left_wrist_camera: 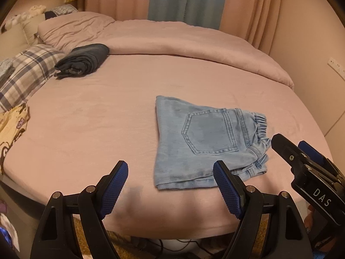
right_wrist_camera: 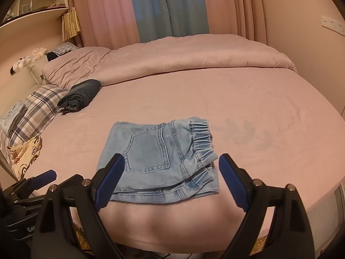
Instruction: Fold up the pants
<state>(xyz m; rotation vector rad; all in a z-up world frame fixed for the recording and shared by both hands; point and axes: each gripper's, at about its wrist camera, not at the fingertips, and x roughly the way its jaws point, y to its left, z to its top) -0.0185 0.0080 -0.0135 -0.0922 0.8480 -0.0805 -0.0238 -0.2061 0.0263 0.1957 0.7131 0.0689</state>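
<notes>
One pair of light-blue denim pants (right_wrist_camera: 159, 157) lies folded, back pocket up.

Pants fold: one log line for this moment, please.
stage: fold done | light denim pants: folded on bed | left gripper: open | right gripper: open

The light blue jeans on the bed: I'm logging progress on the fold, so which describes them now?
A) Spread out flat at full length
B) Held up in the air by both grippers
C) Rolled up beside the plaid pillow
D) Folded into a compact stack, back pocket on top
D: the light blue jeans lie folded in layers on the pink sheet, back pocket up, neither gripper touching them.
</notes>
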